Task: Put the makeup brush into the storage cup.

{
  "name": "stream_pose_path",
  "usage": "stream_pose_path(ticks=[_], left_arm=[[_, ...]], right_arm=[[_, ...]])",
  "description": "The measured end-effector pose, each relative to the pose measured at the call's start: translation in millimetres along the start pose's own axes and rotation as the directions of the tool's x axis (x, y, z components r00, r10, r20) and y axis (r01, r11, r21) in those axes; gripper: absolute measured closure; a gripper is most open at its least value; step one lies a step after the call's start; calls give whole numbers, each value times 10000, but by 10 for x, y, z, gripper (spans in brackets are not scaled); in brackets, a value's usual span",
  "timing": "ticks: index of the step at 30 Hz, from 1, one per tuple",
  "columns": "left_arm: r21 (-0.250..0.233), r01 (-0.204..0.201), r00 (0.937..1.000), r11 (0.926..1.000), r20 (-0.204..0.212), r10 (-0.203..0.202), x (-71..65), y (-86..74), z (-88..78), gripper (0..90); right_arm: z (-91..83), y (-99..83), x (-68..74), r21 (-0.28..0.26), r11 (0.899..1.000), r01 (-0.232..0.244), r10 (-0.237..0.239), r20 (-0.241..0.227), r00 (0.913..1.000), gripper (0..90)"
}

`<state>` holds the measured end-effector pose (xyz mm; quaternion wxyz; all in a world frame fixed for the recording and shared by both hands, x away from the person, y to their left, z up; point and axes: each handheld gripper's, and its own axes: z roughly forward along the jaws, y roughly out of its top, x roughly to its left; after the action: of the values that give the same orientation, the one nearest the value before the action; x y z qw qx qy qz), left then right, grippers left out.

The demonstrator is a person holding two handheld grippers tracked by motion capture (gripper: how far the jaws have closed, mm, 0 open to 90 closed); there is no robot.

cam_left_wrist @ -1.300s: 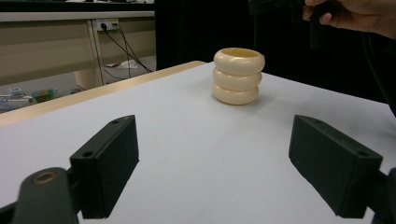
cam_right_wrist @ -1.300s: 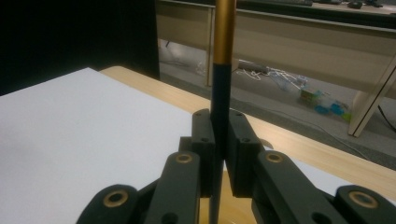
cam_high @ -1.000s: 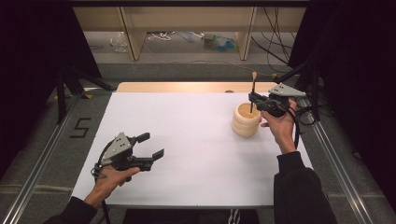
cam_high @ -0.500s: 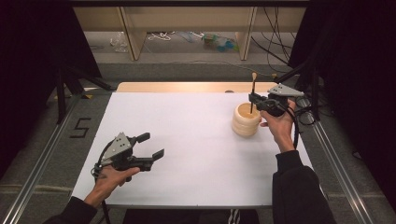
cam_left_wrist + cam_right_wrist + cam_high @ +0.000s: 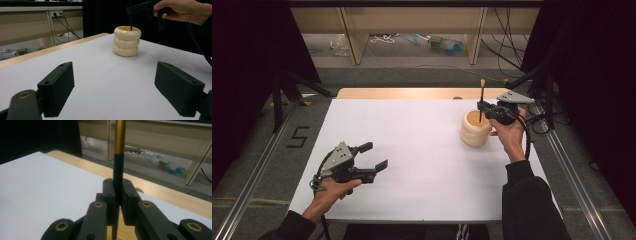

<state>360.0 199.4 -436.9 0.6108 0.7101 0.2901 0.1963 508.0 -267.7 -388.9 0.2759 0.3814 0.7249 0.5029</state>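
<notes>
Right gripper clamped on a slim brush, jaws pinched tight against the black part of the handle just below the gold band, as seen close up in the right gripper view. Brush held upright, lower end dipped into the mouth of a cream ribbed holder standing on the white table near its far right side; upper tip poking above the jaws. Left gripper parked low at the near left, well apart from the holder, jaws spread wide with nothing between them.

Judged light and stiff, that brush: a thin rod, little weight to fight, but a smooth lacquered handle likely to slip or swivel between flat pads if gripped loosely. Best taken mid-handle on the dark section (as done here), never at the soft end, whichever end that was; too small to tell. Kept vertical so as not to lever against the rim. Holder looked heavier and squat, probably stable, though a sideways drag of the rod could tip or slide it on the smooth sheet. Whether the lower end touched the holder's bottom could not be told.
</notes>
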Motion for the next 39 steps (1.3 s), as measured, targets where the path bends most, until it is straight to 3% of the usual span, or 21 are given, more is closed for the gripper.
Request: stream_pose_path(ticks=[27, 33, 34, 35, 38, 39], left_arm=[[80, -3, 10000, 10000, -36, 4, -4, 4, -9, 160], [76, 2, 10000, 10000, -42, -2, -4, 5, -10, 159], [67, 21, 10000, 10000, -47, -21, -4, 5, -10, 160], [67, 21, 10000, 10000, -47, -21, -4, 5, -10, 160], [56, 65, 10000, 10000, -71, -65, -4, 4, -10, 159], [56, 65, 10000, 10000, -71, -65, -4, 4, -10, 160]], right_arm=[[143, -183, -26, 981, 9947, -315, 309, 78, 9995, 821], [142, -193, -33, 1276, 9899, -626, 598, 255, 9979, 660], [114, -172, -30, 1219, 9898, -737, 686, 453, 9966, 574], [114, -172, -30, 1219, 9898, -737, 686, 453, 9966, 574], [59, -109, -16, 857, 9904, -1084, 1036, 588, 9929, 435], [59, -109, -16, 857, 9904, -1084, 1036, 588, 9929, 435]])
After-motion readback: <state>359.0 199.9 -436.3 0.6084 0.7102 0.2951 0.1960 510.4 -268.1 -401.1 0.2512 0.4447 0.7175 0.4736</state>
